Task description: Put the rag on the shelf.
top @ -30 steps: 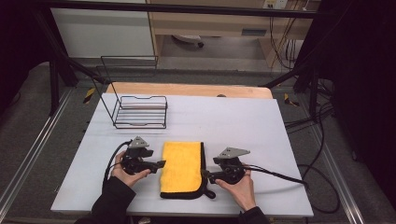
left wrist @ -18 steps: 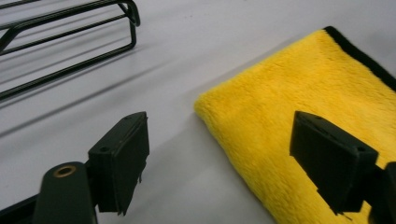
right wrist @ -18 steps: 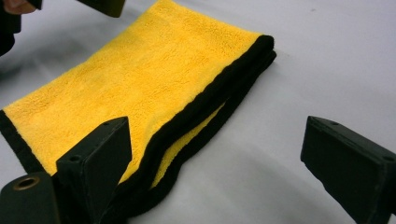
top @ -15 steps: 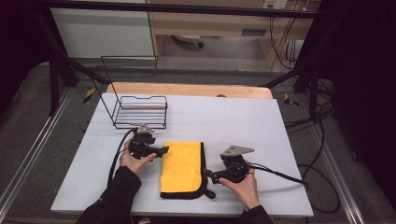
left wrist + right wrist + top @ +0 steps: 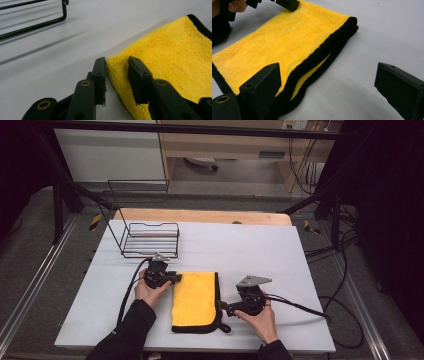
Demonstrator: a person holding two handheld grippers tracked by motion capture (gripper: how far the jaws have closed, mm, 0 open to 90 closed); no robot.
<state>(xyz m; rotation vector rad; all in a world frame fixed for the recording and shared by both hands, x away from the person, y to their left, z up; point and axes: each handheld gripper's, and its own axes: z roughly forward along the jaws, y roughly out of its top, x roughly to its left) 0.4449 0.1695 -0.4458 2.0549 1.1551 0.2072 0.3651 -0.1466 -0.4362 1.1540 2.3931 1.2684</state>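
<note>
— While I hold both grippers low, where does the folded yellow microfibre cloth with black trim (image 5: 194,301) lie?

— Near the white table's (image 5: 260,247) front edge. My left gripper (image 5: 117,72), jaws narrowly parted, straddles its far left corner; my right gripper (image 5: 327,87) gapes wide at its black-trimmed right edge, holding nothing.

Lighting: even, bright on white surface (image 5: 250,250); dark surroundings; soft shadows beneath wire rack (image 5: 150,240); near tool jaws slightly blurred
</note>
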